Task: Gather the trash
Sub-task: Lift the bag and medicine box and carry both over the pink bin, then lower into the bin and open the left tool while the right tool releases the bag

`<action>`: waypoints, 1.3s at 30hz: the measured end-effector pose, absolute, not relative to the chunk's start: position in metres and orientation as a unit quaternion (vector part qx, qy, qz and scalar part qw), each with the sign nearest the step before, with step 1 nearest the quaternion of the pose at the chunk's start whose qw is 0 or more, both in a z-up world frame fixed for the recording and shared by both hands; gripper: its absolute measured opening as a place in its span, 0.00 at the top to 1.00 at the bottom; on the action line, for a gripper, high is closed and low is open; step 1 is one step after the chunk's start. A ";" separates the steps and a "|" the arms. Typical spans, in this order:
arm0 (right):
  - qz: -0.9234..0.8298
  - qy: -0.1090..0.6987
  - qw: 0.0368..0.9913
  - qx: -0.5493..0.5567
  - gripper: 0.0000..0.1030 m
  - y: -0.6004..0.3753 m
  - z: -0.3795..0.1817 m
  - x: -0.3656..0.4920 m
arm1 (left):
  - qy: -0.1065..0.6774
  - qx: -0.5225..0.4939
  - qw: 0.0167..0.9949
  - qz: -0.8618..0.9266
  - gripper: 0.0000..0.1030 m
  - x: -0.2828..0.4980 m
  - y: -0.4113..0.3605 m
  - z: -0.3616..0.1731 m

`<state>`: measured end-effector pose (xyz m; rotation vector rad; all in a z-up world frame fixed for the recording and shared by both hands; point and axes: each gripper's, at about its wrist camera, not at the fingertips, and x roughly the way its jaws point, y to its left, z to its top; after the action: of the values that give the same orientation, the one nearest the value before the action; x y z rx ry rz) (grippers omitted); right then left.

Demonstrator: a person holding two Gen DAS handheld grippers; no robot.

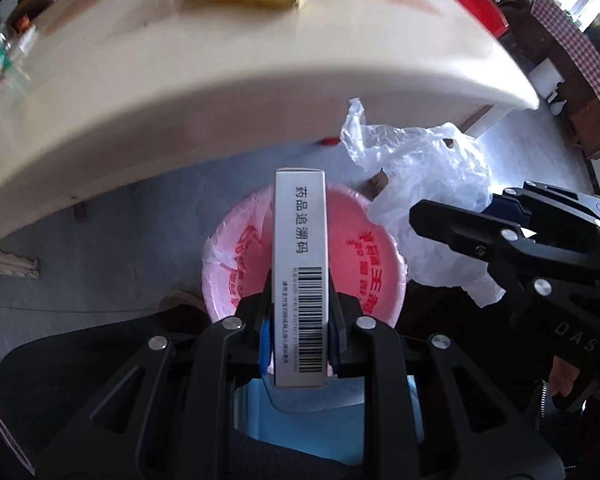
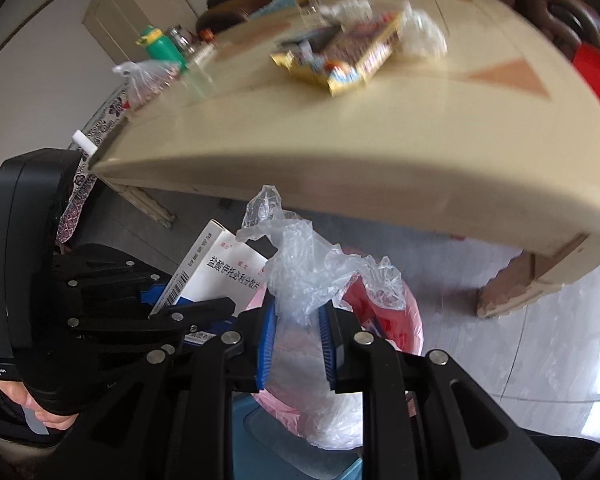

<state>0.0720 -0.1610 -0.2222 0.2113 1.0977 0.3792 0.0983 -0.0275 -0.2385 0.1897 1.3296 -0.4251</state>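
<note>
My left gripper (image 1: 300, 320) is shut on a white medicine box (image 1: 300, 248) with a barcode, held upright over the pink-lined trash bin (image 1: 372, 264) on the floor. The same box (image 2: 216, 276) shows at the left of the right wrist view, in the left gripper (image 2: 156, 308). My right gripper (image 2: 298, 344) is shut on a crumpled clear plastic bag (image 2: 312, 272), also above the pink bin liner (image 2: 392, 312). In the left wrist view that bag (image 1: 420, 184) hangs at the right, in the right gripper (image 1: 460, 224).
A cream table (image 2: 380, 132) overhangs the bin; on it lie a snack packet (image 2: 340, 56), clear plastic wrap (image 2: 424, 32), a green bottle (image 2: 160, 44) and a small bag (image 2: 144, 80). The table's leg (image 2: 512, 280) stands to the right. A hand (image 2: 40, 412) grips the left tool.
</note>
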 end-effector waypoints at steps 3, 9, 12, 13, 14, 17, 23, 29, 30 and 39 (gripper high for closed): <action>0.175 0.535 0.820 0.103 0.80 -0.161 -0.243 0.078 | 0.629 0.091 0.748 -0.193 0.80 0.103 -0.028 -0.258; 0.173 0.562 0.803 0.099 0.80 -0.157 -0.277 0.085 | 0.653 0.083 0.728 -0.190 0.80 0.113 -0.027 -0.287; 0.174 0.577 0.792 0.098 0.80 -0.155 -0.296 0.088 | 0.674 0.073 0.711 -0.187 0.80 0.118 -0.026 -0.306; 0.175 0.582 0.788 0.095 0.80 -0.153 -0.302 0.088 | 0.683 0.068 0.702 -0.187 0.80 0.119 -0.025 -0.315; 0.175 0.588 0.784 0.092 0.80 -0.152 -0.308 0.089 | 0.689 0.067 0.697 -0.186 0.80 0.121 -0.025 -0.320; 0.175 0.603 0.772 0.097 0.80 -0.153 -0.325 0.092 | 0.698 0.068 0.689 -0.182 0.80 0.126 -0.026 -0.333; 0.174 0.626 0.753 0.100 0.80 -0.152 -0.351 0.097 | 0.717 0.062 0.673 -0.170 0.80 0.131 -0.022 -0.357; 0.178 0.655 0.726 0.115 0.80 -0.150 -0.379 0.102 | 0.739 0.063 0.650 -0.166 0.80 0.134 -0.026 -0.380; 0.179 0.659 0.721 0.116 0.80 -0.149 -0.384 0.103 | 0.742 0.066 0.647 -0.166 0.80 0.134 -0.028 -0.384; 0.179 0.674 0.710 0.097 0.80 -0.141 -0.406 0.109 | 0.765 0.059 0.623 -0.151 0.80 0.140 -0.025 -0.407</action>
<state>0.1089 -0.1410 -0.4058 0.2163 1.4949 0.3983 0.1403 -0.0248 -0.4070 0.1359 1.7576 -0.3466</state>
